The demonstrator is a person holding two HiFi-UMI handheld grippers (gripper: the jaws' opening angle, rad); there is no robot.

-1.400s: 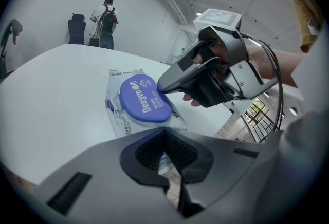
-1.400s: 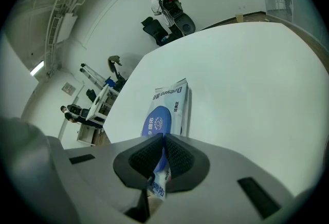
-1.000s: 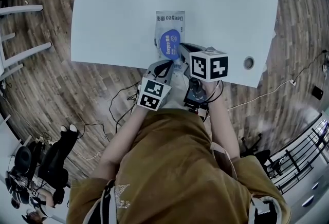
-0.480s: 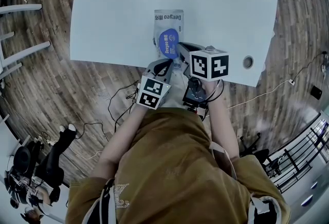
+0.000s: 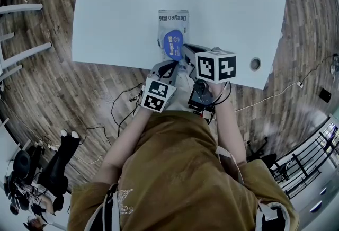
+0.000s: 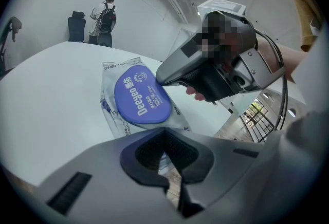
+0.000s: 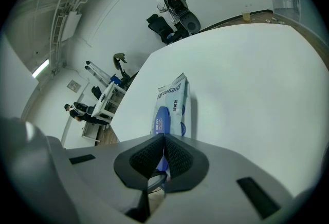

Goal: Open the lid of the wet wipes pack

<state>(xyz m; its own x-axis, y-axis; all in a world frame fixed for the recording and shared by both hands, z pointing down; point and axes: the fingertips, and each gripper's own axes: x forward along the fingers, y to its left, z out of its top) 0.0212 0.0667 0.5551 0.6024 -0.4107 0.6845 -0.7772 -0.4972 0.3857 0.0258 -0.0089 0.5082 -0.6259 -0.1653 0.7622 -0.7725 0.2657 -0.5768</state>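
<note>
A wet wipes pack (image 5: 173, 19) with a blue oval lid (image 5: 173, 44) lies on the white table (image 5: 116, 12) near its front edge. My right gripper (image 5: 185, 52) reaches in from the right and is shut on the lid's near edge; in the right gripper view the blue lid (image 7: 162, 120) runs edge-on into my right gripper (image 7: 163, 159). From the near side my left gripper (image 5: 170, 68) is shut on the pack's near end. In the left gripper view the lid (image 6: 141, 100) and pack (image 6: 110, 110) lie just beyond my left gripper (image 6: 165, 159).
A round cable hole (image 5: 255, 63) sits in the table at the right front. Cables (image 5: 124, 108) trail on the wooden floor below the table edge. White chair frames (image 5: 21, 55) stand at the far left. A person (image 6: 105, 12) stands far off beyond the table.
The blue lid looks narrower from above, its right edge tilting upward in the right gripper. The pack has shifted slightly left. Both grippers stay almost in place.
</note>
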